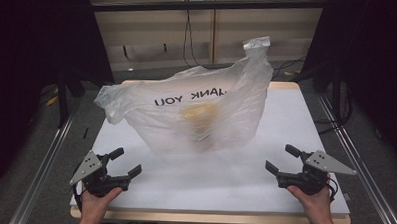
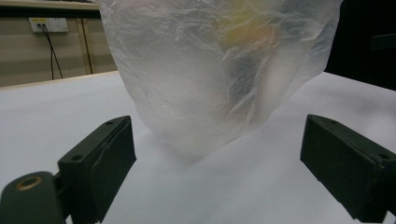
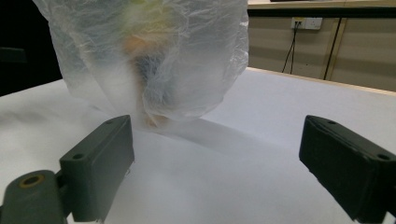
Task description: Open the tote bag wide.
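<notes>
A translucent plastic bag (image 1: 196, 109) printed with "THANK YOU" stands in the middle of the white table (image 1: 286, 120), with yellowish and dark things dimly visible inside. Its handles stick up at the left and at the top right. My left gripper (image 1: 125, 162) rests near the front left corner, open, empty and aimed at the bag (image 2: 219, 70). Near the front right my right gripper (image 1: 282, 159) is open too, with nothing between its jaws, and faces the bag (image 3: 149, 60) from the other side. Neither gripper touches the bag.
The table's wooden edge (image 1: 208, 218) runs along the front. Metal rails (image 1: 44, 161) flank the table on both sides. A wall with a socket and cables (image 1: 189, 21) stands behind. White table surface lies between each gripper and the bag.
</notes>
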Motion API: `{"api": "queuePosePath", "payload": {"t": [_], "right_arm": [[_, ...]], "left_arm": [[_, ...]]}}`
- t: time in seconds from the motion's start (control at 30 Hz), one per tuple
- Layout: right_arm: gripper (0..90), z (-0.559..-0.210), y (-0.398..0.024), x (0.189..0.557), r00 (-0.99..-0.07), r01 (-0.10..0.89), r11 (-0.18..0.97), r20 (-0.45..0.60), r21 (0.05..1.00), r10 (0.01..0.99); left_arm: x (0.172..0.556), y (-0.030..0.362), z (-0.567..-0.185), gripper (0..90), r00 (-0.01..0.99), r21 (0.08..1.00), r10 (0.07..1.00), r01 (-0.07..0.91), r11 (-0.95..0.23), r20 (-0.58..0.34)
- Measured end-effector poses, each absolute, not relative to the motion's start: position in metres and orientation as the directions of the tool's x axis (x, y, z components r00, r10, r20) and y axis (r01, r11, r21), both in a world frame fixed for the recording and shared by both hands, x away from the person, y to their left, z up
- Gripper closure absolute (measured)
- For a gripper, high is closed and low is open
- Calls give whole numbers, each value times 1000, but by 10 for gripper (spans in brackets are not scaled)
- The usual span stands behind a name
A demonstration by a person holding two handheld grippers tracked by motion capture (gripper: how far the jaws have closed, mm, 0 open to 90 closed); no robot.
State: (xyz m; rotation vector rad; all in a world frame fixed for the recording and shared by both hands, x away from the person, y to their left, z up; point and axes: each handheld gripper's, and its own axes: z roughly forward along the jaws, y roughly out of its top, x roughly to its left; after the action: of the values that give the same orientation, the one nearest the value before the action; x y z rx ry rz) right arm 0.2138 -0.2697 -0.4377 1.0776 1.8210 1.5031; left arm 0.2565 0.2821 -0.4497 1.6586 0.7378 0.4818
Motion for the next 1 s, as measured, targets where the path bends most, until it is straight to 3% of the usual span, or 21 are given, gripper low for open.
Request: {"api": "queuePosePath", "payload": {"t": [0.23,0.27,0.3,0.33,0.37,0.43,0.53,0.7,1.0], "right_arm": [[170,-438,-265,217,-561,250,71,85,966,823],[203,-438,-265,217,-561,249,76,79,966,824],[294,-437,-264,217,-582,240,72,84,968,809],[323,-436,-264,217,-582,234,73,80,969,809],[323,-436,-264,217,-582,234,73,80,969,809],[451,-435,-263,217,-592,232,77,78,970,802],[512,-434,-263,219,-609,238,71,92,969,788],[707,-431,-258,224,-644,249,59,120,967,755],[900,-418,-253,229,-691,272,80,137,959,710]], "left_arm": [[257,282,-448,184,720,973,691,197,-123,-58],[257,281,-448,184,724,972,687,197,-126,-58],[257,281,-447,237,730,970,682,196,-142,-47],[257,278,-448,288,732,974,677,199,-107,-75],[258,279,-447,288,739,972,672,184,-144,-40],[257,277,-445,375,746,974,665,179,-143,-39],[258,273,-443,420,760,974,647,186,-130,-59],[261,271,-435,574,794,972,607,177,-153,-49],[254,262,-418,819,812,970,581,182,-161,-56]]}}
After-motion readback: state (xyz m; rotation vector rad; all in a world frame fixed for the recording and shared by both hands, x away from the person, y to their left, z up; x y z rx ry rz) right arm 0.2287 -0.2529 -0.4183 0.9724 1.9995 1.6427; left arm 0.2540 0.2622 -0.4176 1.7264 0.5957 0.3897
